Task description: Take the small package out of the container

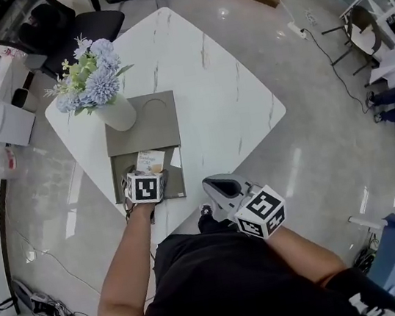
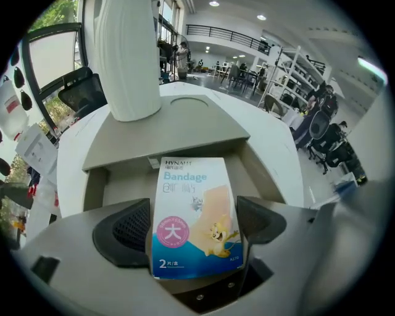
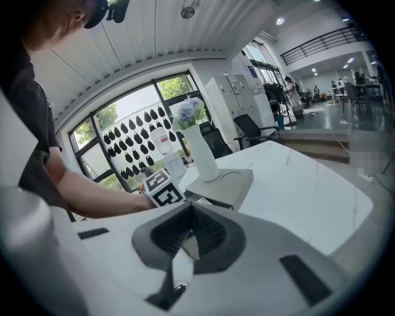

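Vase (image 1: pixel 118 114) on the lid (image 1: pixel 159 126), which lies at twelve o'clock of the open container (image 1: pixel 176 184). Package (image 1: pixel 150 160) in the container, between the left gripper's (image 2: pixel 194 223) jaws. Right gripper (image 1: pixel 218 186) sits at four o'clock, off the table (image 1: pixel 205 63).

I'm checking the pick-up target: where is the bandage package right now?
In the left gripper view the bandage package sits in the grey container's open compartment, between the left gripper's open jaws, with the white vase behind it on the lid.
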`<state>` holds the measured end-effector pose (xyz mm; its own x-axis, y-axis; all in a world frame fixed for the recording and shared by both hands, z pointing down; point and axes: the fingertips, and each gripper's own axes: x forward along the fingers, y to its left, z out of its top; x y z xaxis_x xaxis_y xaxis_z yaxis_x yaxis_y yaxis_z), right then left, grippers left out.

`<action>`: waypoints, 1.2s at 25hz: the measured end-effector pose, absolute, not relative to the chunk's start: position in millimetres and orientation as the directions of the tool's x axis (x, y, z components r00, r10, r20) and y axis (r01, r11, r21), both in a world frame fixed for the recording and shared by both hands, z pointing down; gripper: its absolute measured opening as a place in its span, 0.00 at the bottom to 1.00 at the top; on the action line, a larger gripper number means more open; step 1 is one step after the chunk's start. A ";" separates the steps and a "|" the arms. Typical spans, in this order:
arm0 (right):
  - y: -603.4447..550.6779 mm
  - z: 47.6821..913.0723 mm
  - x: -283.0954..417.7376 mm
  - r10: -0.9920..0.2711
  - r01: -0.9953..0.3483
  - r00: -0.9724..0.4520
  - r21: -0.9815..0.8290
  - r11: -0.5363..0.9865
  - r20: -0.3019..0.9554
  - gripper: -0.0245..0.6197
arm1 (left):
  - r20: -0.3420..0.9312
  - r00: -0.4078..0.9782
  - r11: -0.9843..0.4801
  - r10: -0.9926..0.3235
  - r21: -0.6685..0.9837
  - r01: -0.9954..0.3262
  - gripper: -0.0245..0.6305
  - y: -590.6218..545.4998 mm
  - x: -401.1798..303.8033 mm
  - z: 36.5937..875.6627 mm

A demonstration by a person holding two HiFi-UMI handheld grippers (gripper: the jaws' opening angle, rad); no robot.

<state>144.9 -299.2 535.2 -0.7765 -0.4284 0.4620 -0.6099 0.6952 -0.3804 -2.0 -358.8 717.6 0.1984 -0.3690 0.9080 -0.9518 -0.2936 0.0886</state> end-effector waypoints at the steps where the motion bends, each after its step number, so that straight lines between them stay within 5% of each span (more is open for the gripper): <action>1: -299.5 535.8 145.8 -0.430 -0.612 -0.775 -0.381 0.693 0.463 0.03 | 0.912 0.199 -0.293 -0.359 0.092 -0.952 0.69 -357.7 -1.4 720.4; 14: -296.6 530.6 140.7 -0.461 -0.640 -0.754 -0.368 0.674 0.468 0.03 | 0.921 0.228 -0.334 -0.315 0.118 -0.935 0.69 -346.6 3.8 711.3; 30: -281.4 505.8 93.9 -0.529 -0.662 -0.746 -0.363 0.655 0.405 0.03 | 0.852 0.286 -0.418 -0.439 0.088 -0.904 0.69 -332.0 -16.2 632.8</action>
<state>93.9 -281.4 505.8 -0.7456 -0.5291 0.4051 -0.6623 0.6554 -0.3631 -16.2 -332.0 632.8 0.2860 -0.4387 0.8519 -0.9041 -0.4181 0.0882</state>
